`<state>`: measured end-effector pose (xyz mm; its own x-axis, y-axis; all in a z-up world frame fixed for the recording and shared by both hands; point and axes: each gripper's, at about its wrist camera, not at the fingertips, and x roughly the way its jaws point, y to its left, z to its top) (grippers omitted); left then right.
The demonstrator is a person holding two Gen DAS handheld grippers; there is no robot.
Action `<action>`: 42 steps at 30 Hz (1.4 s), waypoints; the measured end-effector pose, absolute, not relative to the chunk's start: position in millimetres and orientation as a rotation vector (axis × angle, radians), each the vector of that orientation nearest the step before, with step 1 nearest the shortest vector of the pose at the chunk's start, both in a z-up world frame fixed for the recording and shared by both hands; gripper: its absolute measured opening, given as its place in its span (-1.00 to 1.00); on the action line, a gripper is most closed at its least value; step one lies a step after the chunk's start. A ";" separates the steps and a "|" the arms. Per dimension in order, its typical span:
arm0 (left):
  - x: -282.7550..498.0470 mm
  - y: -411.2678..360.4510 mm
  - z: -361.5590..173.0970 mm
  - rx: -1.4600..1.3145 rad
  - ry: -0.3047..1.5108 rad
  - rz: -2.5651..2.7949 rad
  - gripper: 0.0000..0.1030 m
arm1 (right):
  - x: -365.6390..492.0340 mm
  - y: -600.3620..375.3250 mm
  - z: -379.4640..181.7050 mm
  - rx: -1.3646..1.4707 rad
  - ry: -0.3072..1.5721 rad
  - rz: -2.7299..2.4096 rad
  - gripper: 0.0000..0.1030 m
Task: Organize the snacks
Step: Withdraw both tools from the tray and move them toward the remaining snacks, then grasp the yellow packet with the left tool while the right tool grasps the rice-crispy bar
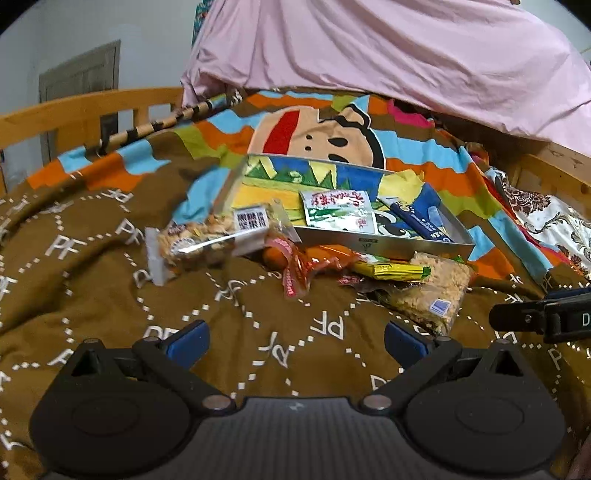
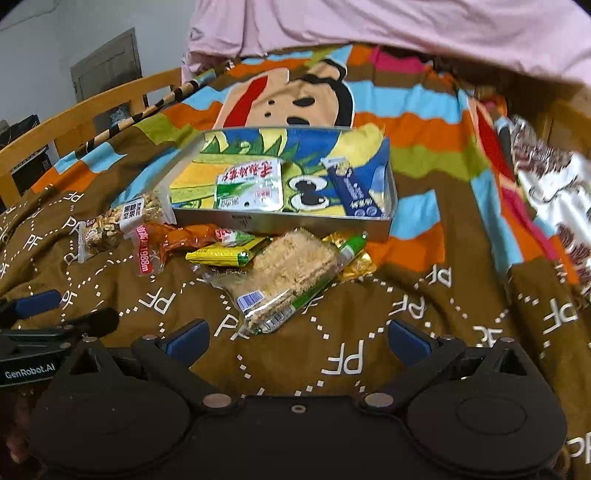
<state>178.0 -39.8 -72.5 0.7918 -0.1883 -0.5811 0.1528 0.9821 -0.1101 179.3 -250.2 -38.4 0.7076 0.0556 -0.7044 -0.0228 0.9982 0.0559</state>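
Note:
A shallow metal tin (image 1: pixel 388 246) (image 2: pixel 280 225) with a cartoon-printed bottom sits on the bed. It holds a green-white packet (image 1: pixel 338 212) (image 2: pixel 251 184) and a dark blue stick pack (image 1: pixel 421 221) (image 2: pixel 354 192). In front of it lie loose snacks: a nut bar (image 1: pixel 207 236) (image 2: pixel 110 229), an orange-red sausage pack (image 1: pixel 306 262) (image 2: pixel 166 240), a yellow-green pack (image 1: pixel 391 271) (image 2: pixel 225 253) and a puffed rice cake (image 1: pixel 432 291) (image 2: pixel 288 273). My left gripper (image 1: pixel 295 341) is open and empty, short of the snacks. My right gripper (image 2: pixel 297 339) is open and empty, just short of the rice cake.
A brown quilt (image 1: pixel 110 295) (image 2: pixel 406 332) with white "PF" print covers the bed. A pink sheet (image 1: pixel 369 48) (image 2: pixel 369 22) hangs behind. A wooden bed rail (image 1: pixel 74 110) (image 2: pixel 92 110) runs at the back left. A gold-wrapped candy (image 2: pixel 360 264) lies right of the rice cake.

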 end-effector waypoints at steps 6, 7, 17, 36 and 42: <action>196.4 -45.1 -69.1 -0.080 0.632 -0.234 0.99 | 200.9 -259.1 -38.3 0.089 0.817 0.099 0.99; 200.4 -47.2 -68.3 -0.080 0.631 -0.248 0.99 | 205.1 -261.5 -37.3 0.090 0.817 0.110 0.99; 234.6 -65.1 -72.5 -0.127 0.664 -0.316 0.99 | 239.8 -276.0 -35.5 -0.076 0.757 0.197 0.99; 304.3 -104.6 -75.3 -0.200 0.871 -0.432 0.99 | 268.6 -290.1 -67.9 0.016 0.876 0.328 0.96; 314.0 -114.9 -75.6 -0.149 0.906 -0.443 0.82 | 267.2 -290.5 -64.5 0.053 0.861 0.374 0.87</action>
<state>314.0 -114.9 -75.6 0.5338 -0.4316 -0.7272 0.3080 0.9001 -0.3082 267.2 -290.5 -64.5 0.5911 0.3423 -0.7304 -0.2996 0.9339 0.1952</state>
